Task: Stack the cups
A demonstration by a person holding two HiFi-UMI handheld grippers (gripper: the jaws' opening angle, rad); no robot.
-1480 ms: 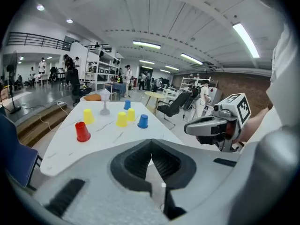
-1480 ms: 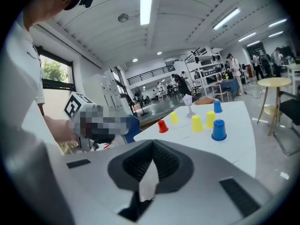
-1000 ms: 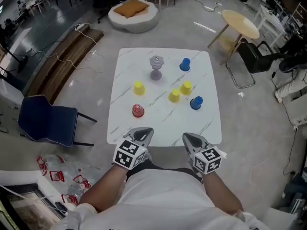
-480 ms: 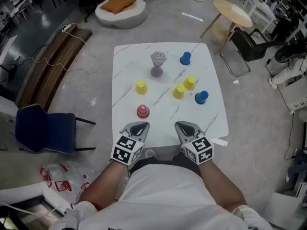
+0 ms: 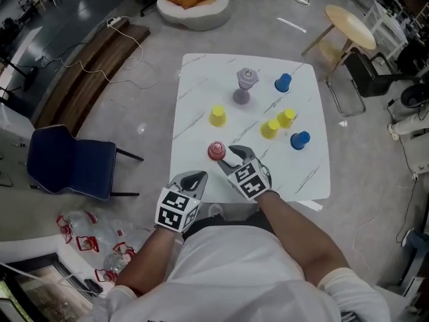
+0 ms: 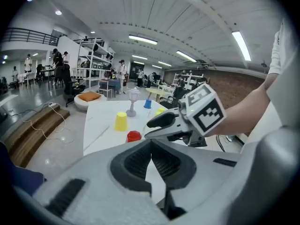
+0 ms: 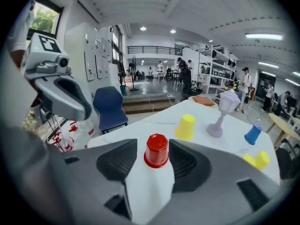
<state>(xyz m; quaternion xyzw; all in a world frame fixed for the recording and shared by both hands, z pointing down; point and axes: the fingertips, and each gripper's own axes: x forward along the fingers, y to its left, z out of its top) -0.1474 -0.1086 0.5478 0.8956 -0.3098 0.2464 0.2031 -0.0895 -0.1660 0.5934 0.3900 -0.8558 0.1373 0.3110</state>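
An upturned red cup (image 5: 216, 151) stands near the front of the white marble table (image 5: 201, 79). My right gripper (image 5: 226, 158) has just been opening its jaws. They now stand on either side of the red cup (image 7: 156, 150) with a small gap each side. My left gripper (image 5: 195, 177) hovers shut and empty at the table's front edge, left of the right one. Further back are a yellow cup (image 5: 217, 116), two more yellow cups (image 5: 277, 123), a near blue cup (image 5: 299, 139) and a far blue cup (image 5: 283, 82).
A grey goblet (image 5: 244, 86) stands at the back of the table between the cups. A blue chair (image 5: 74, 168) is on the floor to the left, with red-and-white litter (image 5: 80, 237) near it. A round wooden side table (image 5: 352, 27) is at the far right.
My right gripper has swung forward and to the left from the table's front edge to the red cup, rolling and opening. The left gripper has moved forward a little and stays shut.
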